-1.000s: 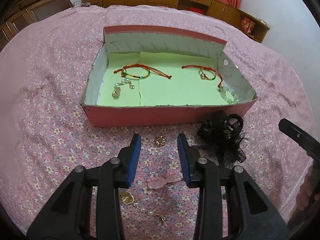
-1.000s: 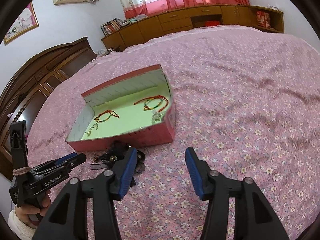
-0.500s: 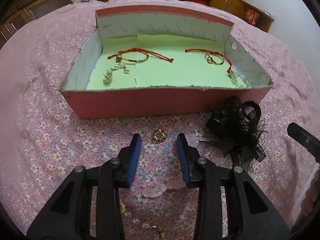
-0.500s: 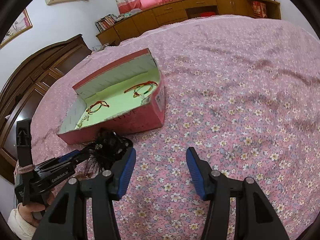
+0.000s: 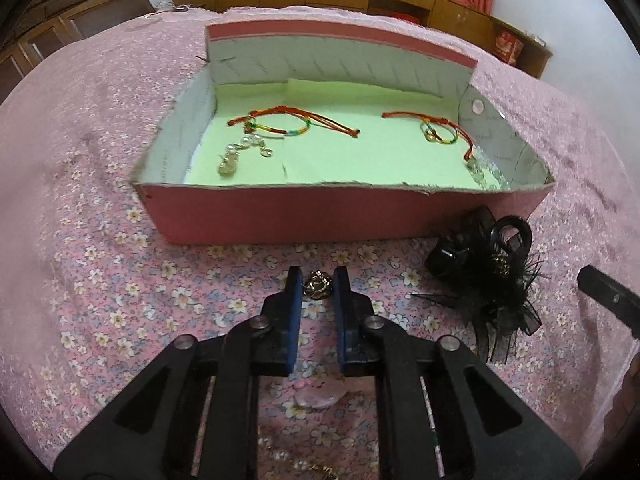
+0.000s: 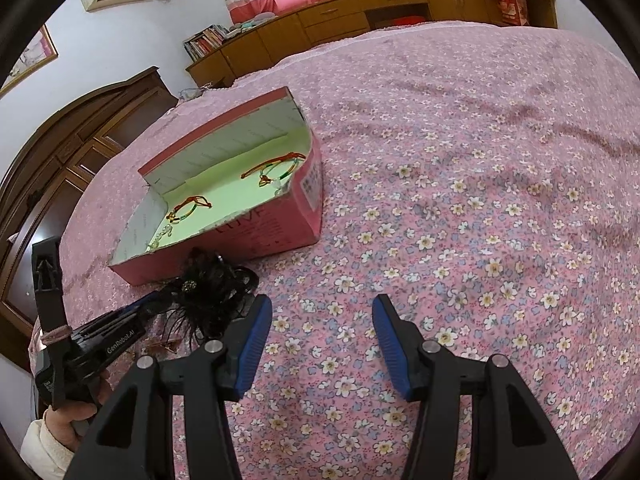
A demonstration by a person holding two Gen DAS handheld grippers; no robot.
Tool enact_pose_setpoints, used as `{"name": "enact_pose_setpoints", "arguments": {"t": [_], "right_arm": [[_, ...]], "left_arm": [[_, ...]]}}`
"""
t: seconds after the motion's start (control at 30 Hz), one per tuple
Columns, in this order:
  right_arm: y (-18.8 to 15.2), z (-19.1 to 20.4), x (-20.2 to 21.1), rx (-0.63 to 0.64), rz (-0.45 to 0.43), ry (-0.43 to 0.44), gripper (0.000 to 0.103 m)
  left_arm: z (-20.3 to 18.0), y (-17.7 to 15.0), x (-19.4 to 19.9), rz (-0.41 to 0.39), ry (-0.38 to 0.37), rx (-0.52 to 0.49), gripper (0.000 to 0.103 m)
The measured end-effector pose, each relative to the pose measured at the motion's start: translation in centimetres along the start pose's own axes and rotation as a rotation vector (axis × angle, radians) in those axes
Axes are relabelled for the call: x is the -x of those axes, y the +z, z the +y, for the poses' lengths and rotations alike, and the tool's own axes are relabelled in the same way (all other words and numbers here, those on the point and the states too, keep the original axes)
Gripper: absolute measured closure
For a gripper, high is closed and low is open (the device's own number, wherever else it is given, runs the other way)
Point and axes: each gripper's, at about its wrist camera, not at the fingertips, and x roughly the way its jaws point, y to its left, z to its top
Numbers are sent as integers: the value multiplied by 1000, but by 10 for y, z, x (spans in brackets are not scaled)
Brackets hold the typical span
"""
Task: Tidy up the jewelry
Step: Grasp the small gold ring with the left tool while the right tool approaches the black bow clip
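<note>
Gold pendant on the bed, caught between the closing jaws of the left gripper — the pick-up step of tidying jewelry into the box.

It lies on the flowered bedspread just near of the pink box, between the two blue pads, whose jaws are closing on it; whether both pads already press it is hard to tell at this angle, though they look to touch its sides. Next, I judge, comes a firm pinch, a lift over the near wall, and a release on the green lining beside the red cord bracelets. Off to the right, the right gripper hovers over bare bedspread with jaws apart and empty, close to the black feathered hair clip — likely its later target.
</note>
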Motion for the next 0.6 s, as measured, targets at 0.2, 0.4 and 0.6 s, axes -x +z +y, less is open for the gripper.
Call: {"name": "enact_pose_setpoints", "arguments": {"t": [0.2, 0.4, 0.6], "right_arm": [[-2, 13, 0, 18, 9, -1, 43], [-6, 33, -6, 42, 38, 0, 36], [-8, 59, -18, 118, 50, 23, 31]], "left_arm": [[16, -2, 19, -20, 24, 16, 96], [36, -8, 32, -29, 37, 42, 96], [56, -9, 41, -52, 35, 97, 96]]}}
